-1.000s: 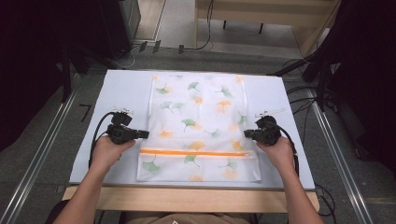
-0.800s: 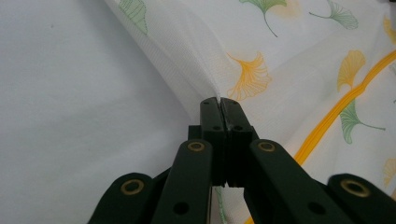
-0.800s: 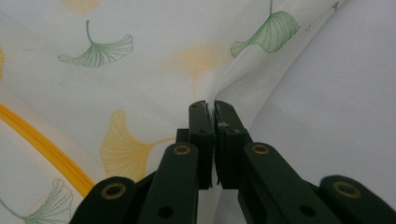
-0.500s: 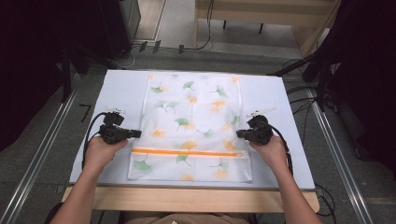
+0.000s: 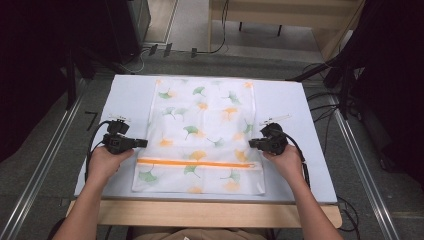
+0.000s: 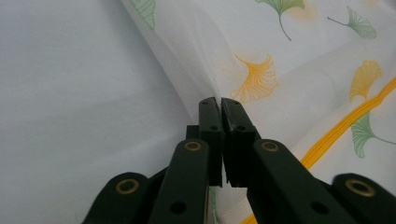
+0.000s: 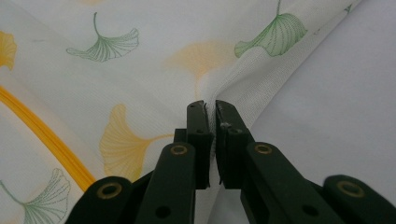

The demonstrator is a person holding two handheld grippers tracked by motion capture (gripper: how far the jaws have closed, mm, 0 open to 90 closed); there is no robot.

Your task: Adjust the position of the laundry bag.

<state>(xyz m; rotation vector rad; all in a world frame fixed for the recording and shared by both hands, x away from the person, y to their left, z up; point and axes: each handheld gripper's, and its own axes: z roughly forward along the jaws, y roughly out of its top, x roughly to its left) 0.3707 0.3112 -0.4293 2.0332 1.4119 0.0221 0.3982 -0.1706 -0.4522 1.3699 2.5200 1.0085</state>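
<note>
Fabric printed with ginkgo leaves (image 5: 202, 132), a mesh bag with an orange zipper (image 5: 197, 163), lay flat along the middle of the pale table (image 5: 300, 107). At its left edge the left gripper (image 5: 145, 143) pinched the cloth, its jaws just beginning to ease apart. At the right edge the right gripper (image 5: 251, 143) did likewise, mesh gathered between its jaws.

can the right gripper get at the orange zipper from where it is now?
Probably yes. The right gripper sits at the mesh bag's right edge, pinching the fabric there, and the orange zipper ends just below it with nothing between. It would need to let go first.
</note>
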